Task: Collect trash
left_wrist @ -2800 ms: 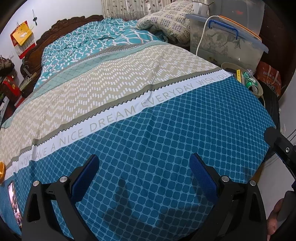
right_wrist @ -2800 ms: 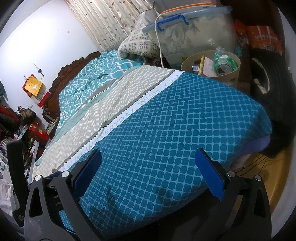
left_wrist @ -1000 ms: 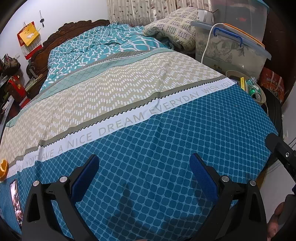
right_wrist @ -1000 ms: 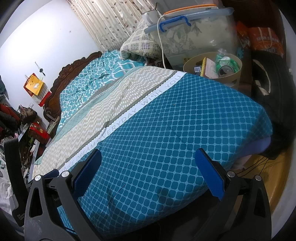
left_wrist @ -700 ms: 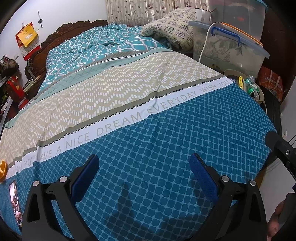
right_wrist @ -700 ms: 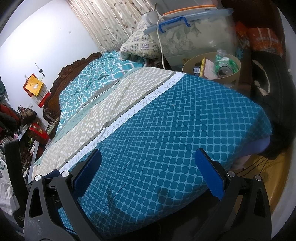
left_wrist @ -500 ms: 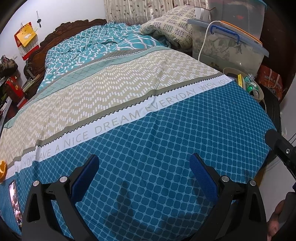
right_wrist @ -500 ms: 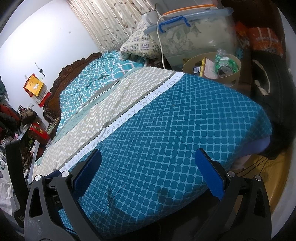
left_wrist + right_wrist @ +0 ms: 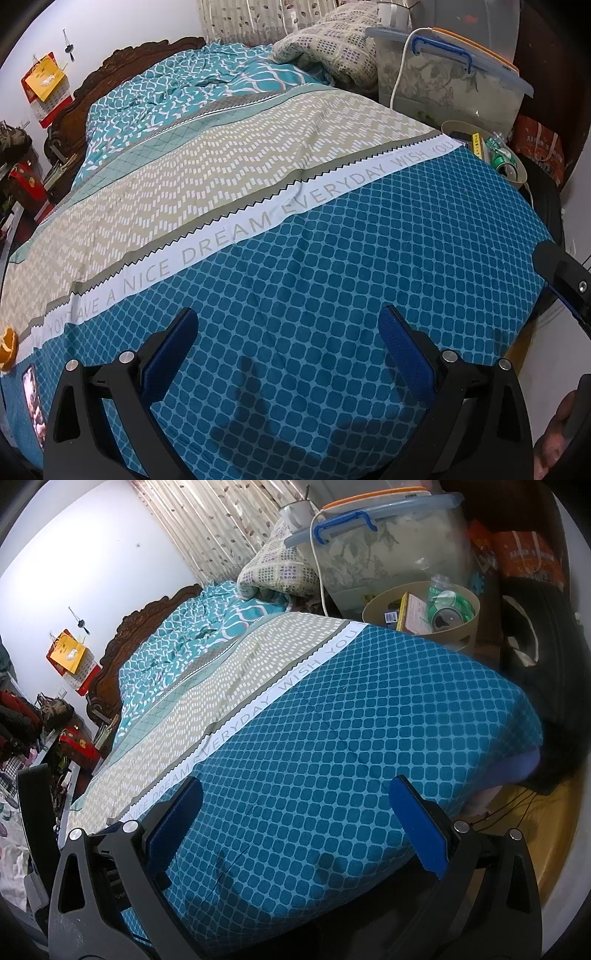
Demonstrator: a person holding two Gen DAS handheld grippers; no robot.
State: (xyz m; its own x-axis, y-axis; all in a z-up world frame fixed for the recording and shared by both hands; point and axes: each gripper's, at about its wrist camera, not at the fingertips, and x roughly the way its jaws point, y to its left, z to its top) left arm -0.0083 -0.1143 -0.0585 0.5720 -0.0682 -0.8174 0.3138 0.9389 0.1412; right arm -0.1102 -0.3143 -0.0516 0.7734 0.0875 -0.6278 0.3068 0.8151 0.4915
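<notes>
Left gripper [image 9: 288, 338]: jaws spread wide, nothing between the blue pads, held above the foot end of the bed [image 9: 332, 280]. Right gripper [image 9: 295, 808]: likewise wide apart and empty, over the same foot end, nearer its right corner.

Bed surface beneath both tools carries no litter across the blue patterned area. At the bed's far left edge, beside the white lettered band, lies an orange piece [image 9: 8, 349], probably fruit peel, though it sits at the distorted rim of the left wrist view and cannot be confirmed. Just below it on the blue cloth is a flat phone-like item [image 9: 33, 402], not judged to be trash.

Off the bed's right side, just beside the lettered band, stands a beige bin [image 9: 469, 627] already holding a green can [image 9: 448, 611], a plastic bottle and small cartons. A clear storage box [image 9: 388, 554] stands behind the bin.

Assessment: the step in hand is the search for remaining litter; no pick is under way. Next move calls for carrying the left gripper to the bed's left edge, closing on the orange piece, then taking it across the bed to the bin.
</notes>
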